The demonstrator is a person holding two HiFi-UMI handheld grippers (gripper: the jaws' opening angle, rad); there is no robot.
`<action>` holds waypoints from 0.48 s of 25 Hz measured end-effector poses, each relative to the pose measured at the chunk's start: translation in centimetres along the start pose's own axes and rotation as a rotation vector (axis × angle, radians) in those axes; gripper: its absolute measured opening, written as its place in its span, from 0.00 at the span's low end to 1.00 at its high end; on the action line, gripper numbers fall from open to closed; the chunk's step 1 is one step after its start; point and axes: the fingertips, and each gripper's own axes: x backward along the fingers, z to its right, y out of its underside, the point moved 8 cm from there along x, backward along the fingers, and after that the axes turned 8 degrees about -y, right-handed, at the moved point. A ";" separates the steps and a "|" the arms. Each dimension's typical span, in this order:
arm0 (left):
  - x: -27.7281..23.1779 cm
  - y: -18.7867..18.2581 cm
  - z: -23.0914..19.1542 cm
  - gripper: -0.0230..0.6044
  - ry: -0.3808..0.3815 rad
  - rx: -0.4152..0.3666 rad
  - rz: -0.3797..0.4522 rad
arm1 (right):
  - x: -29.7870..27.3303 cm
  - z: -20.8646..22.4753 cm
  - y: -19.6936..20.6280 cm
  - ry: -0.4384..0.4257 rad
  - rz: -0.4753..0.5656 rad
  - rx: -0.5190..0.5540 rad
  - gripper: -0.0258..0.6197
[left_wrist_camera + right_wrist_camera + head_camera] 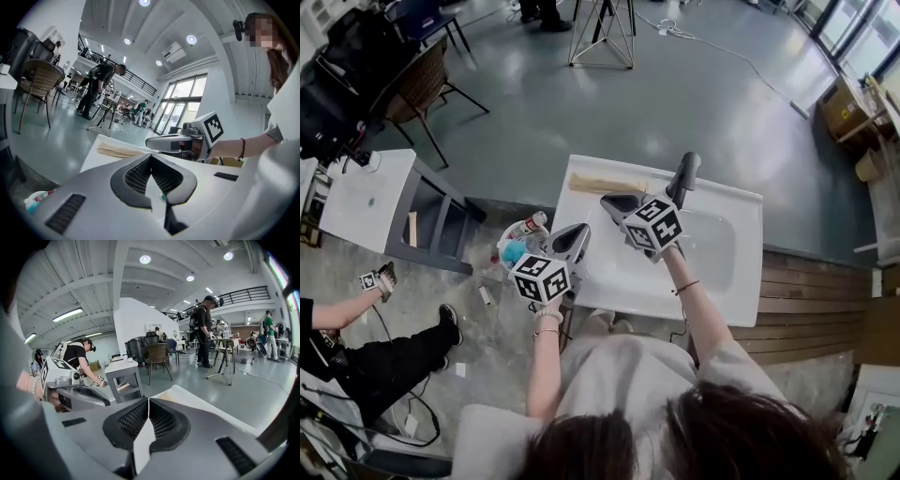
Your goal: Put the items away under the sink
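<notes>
A white sink unit [741, 202] with a shallow basin stands below me, and a grey faucet [686, 172] rises at its back edge. My left gripper [579, 232] [151, 158] hovers over the sink's left rim, shut with nothing in it. Just to its right, over the basin, my right gripper [610, 201] [148, 400] is also shut and empty. Each gripper shows in the other's view: the right gripper [157, 142] and the left gripper [77, 397]. A cluster of bottles [521, 240] [36, 200] lies on the floor left of the sink. A flat wooden piece [605, 184] [119, 150] rests on the sink's back left corner.
A grey open cabinet [427, 216] stands on the floor to the left, beside a white tabletop [356, 202]. A person [366, 352] sits on the floor at lower left. A wicker chair [422, 84] and a tripod [602, 33] stand farther off. Wooden boards [816, 300] run to the sink's right.
</notes>
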 end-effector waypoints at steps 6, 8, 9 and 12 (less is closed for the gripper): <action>-1.4 -0.5 -1.2 0.03 0.038 0.009 -0.012 | -1.1 1.3 -0.2 0.035 -0.029 0.000 0.07; -1.8 -0.6 -1.4 0.03 0.050 0.011 -0.017 | -1.3 1.9 -0.5 0.047 -0.037 0.007 0.07; -1.8 -0.4 -1.4 0.03 0.053 0.015 -0.023 | -1.4 2.0 -0.5 0.050 -0.044 0.009 0.07; -1.9 0.0 -1.6 0.03 0.048 0.033 -0.036 | -1.8 2.3 -0.4 0.043 -0.068 0.026 0.07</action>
